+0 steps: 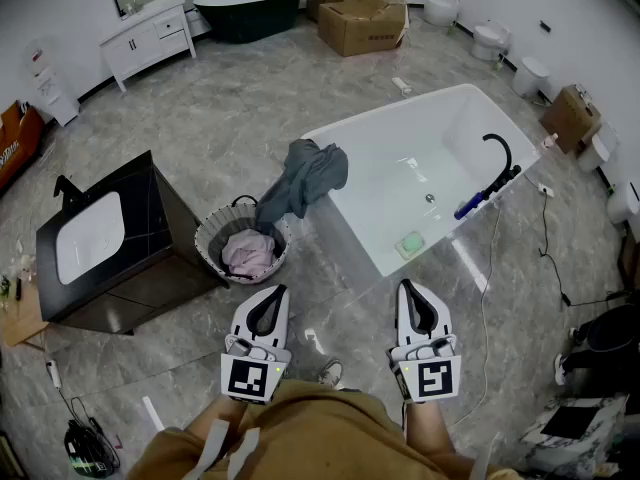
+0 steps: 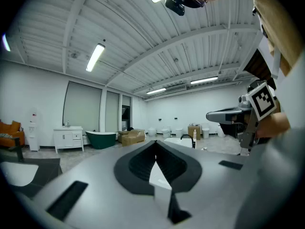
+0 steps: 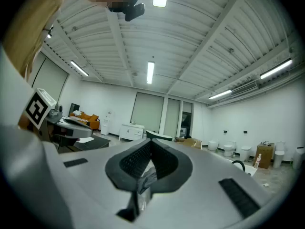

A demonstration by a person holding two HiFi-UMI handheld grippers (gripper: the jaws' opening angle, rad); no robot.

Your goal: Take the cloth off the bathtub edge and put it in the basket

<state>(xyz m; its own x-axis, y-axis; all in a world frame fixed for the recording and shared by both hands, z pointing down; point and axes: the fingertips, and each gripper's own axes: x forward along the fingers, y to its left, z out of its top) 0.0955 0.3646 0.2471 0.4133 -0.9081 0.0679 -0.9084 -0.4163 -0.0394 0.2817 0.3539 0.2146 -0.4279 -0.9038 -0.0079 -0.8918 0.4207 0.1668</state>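
A grey-blue cloth point(image 1: 305, 176) is draped over the left corner of the white bathtub point(image 1: 395, 111), with its lower end hanging toward the round basket point(image 1: 205, 234). A pink cloth point(image 1: 248, 253) lies in that basket. In the head view my left gripper point(image 1: 277, 290) is held level near the person's body, a short way on the near side of the basket, shut and empty. My right gripper point(image 1: 408, 285) is level beside it, near the tub's front corner, also shut with nothing held. The jaw tips meet in the left gripper view point(image 2: 155, 141) and in the right gripper view point(image 3: 151, 140).
A black vanity with a white sink point(image 1: 100, 243) stands left of the basket. The tub has a black faucet point(image 1: 497, 158) and a green item point(image 1: 409, 244) inside. Cardboard boxes point(image 1: 360, 18), a dark green tub point(image 1: 245, 13) and a white cabinet point(image 1: 150, 33) stand at the back.
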